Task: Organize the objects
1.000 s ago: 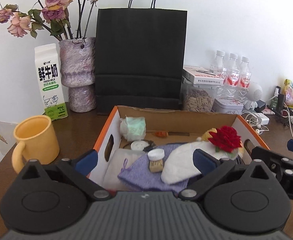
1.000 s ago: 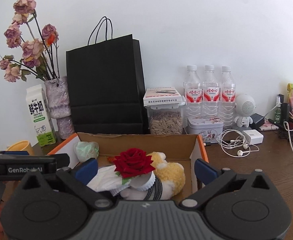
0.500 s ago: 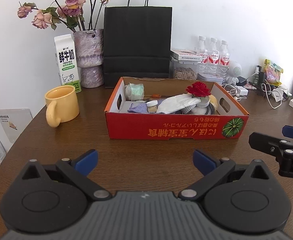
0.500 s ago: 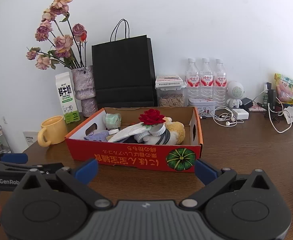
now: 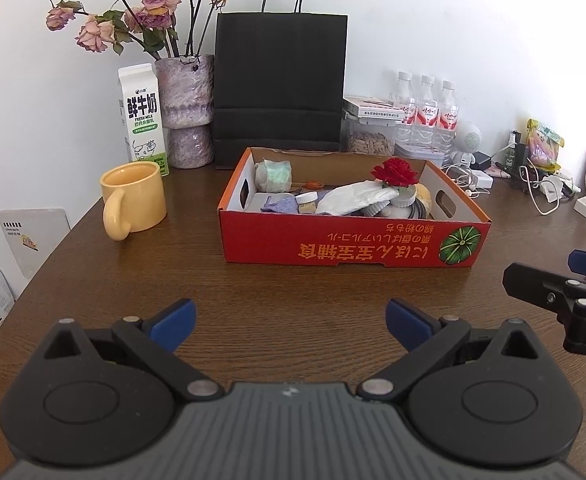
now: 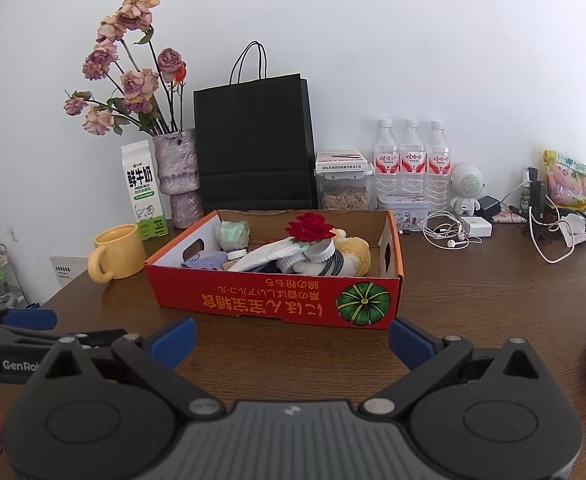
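While both tools hang over bare wood, the scene reads:
Left hand-held gripper (image 5: pixel 289 314): fingers spread wide, nothing between them, over the counter (image 5: pixel 293 288) short of the box.
Right hand-held gripper (image 6: pixel 291 336): fingers likewise wide apart and empty, just before the box's front wall.
Box (image 5: pixel 353 246): red carton, open top, mid-counter, pumpkin print on its front.
Box contents: red rose (image 5: pixel 395 171) on top at the right, white cloth (image 5: pixel 353 197) beneath it, purple cloth (image 5: pixel 283 204), small jar (image 5: pixel 307 202), green-white wad (image 5: pixel 273 175) at the back left corner.
Mug (image 5: pixel 133 198): yellow, upright, left of the box, apart from it.
Milk carton (image 5: pixel 143 116): behind the mug, beside the vase (image 5: pixel 185 112).
Black bag (image 5: pixel 279 84): upright against the wall behind the box.
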`<state>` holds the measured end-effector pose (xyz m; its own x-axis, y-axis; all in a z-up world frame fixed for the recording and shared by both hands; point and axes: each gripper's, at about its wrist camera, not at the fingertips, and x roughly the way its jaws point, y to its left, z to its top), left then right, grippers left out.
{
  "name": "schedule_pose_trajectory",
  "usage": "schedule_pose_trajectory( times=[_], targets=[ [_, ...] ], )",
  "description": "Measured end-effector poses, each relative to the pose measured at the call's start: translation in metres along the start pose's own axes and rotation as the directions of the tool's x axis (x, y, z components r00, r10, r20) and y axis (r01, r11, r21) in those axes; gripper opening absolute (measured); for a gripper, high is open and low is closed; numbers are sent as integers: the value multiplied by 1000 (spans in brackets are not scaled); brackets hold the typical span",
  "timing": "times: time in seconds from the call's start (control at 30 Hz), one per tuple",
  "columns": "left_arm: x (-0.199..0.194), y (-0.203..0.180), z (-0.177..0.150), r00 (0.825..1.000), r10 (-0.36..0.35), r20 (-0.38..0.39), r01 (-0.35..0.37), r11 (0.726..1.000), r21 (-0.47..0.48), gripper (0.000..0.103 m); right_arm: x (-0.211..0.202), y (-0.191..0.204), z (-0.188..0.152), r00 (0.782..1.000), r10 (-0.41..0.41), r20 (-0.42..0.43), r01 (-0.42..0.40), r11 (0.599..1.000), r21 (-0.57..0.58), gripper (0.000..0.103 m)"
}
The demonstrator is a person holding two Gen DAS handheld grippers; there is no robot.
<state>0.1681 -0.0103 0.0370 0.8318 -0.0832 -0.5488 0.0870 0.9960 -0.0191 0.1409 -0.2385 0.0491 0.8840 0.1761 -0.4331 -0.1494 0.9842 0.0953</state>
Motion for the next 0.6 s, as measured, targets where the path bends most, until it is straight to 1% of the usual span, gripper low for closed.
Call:
schedule_pose_trajectory(
  times=[0.6],
  targets=[
    [-2,-1,1,1000,5,7,-5,1000,12,103,-1,1,0,1000,2,-1,-2,1000,0,103]
  ],
)
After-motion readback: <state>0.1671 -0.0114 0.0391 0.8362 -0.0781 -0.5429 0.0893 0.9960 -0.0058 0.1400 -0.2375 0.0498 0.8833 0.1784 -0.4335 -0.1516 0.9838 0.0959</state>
